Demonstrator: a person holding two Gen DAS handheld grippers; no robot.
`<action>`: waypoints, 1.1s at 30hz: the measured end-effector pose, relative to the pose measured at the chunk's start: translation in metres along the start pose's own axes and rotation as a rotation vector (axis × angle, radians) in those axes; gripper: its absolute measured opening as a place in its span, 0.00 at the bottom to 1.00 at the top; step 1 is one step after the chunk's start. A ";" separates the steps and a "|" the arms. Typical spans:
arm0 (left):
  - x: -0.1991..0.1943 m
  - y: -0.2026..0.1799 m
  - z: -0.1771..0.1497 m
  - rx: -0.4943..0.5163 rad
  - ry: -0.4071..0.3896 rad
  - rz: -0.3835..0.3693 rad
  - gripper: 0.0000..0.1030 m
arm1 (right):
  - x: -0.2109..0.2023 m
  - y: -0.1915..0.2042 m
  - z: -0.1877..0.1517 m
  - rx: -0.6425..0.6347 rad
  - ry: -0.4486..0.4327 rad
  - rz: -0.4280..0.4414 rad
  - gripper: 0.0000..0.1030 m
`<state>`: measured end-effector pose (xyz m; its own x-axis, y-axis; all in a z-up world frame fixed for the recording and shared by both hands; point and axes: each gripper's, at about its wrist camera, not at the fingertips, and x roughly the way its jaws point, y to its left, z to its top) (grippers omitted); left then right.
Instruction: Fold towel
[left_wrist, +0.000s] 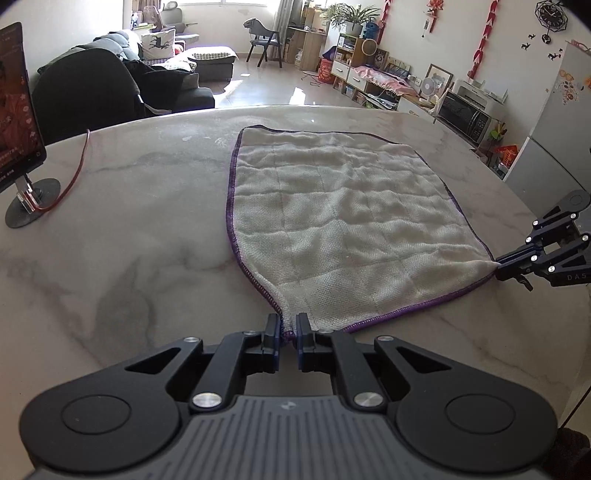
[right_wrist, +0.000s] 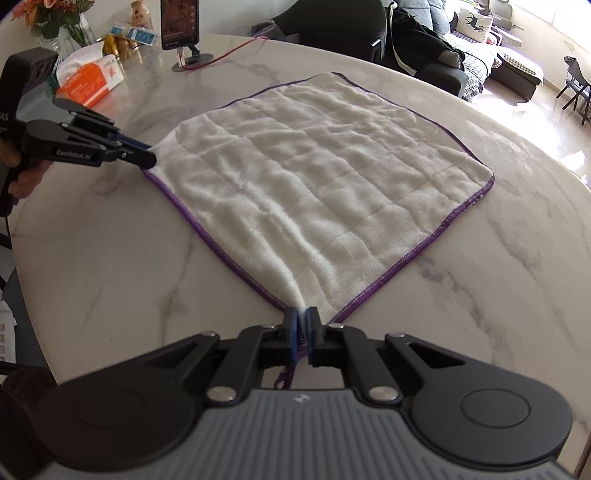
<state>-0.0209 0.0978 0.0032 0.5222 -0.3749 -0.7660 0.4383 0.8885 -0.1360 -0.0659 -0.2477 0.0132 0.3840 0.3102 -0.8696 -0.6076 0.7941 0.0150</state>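
So both near corners are pinched now, which is the right setup for a first fold. The left tongs (left_wrist: 287, 329) are closed on the near-left corner of the towel (left_wrist: 332, 221), and the right tongs (right_wrist: 302, 325) are clamped on the near-right corner, with a bit of the purple hem poking out behind the jaws. In the right wrist view you can see the left tongs from the side, biting that other corner. The towel itself lies spread flat on the marble bench (left_wrist: 129, 240), roughly mid-bench, with its near hem running along the bench's near edge and the far hem pointing toward the far edge.

My take on doing this step well: lift both corners together and only just enough to clear the cloth, then carry them straight across toward the far hem. Keep the two tongs the same distance apart as they are now so the near hem stays taut. If they drift inward, the middle will sag and you'll get a bunched fold. The cloth looks soft and a bit rumpled, so I'd expect it to drag and wrinkle if you go low and fast.

Line the purple edges up corner on corner before letting go.

Further out on the bench's far-left side there's a phone on a stand (right_wrist: 181, 26) with a red cable (right_wrist: 236, 48), well apart from the towel, so it shouldn't get in the way.
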 end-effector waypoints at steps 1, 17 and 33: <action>0.000 -0.005 -0.001 0.011 0.004 -0.006 0.08 | -0.002 -0.002 -0.002 0.001 0.002 -0.004 0.05; 0.010 -0.052 -0.005 0.236 0.041 0.002 0.21 | -0.015 -0.037 -0.015 0.050 0.077 -0.043 0.12; 0.016 -0.029 0.013 0.233 0.035 0.069 0.77 | -0.022 -0.064 0.000 0.153 0.017 -0.080 0.75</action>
<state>-0.0160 0.0627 0.0035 0.5332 -0.3021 -0.7902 0.5613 0.8252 0.0633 -0.0358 -0.3049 0.0319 0.4143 0.2355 -0.8791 -0.4626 0.8863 0.0194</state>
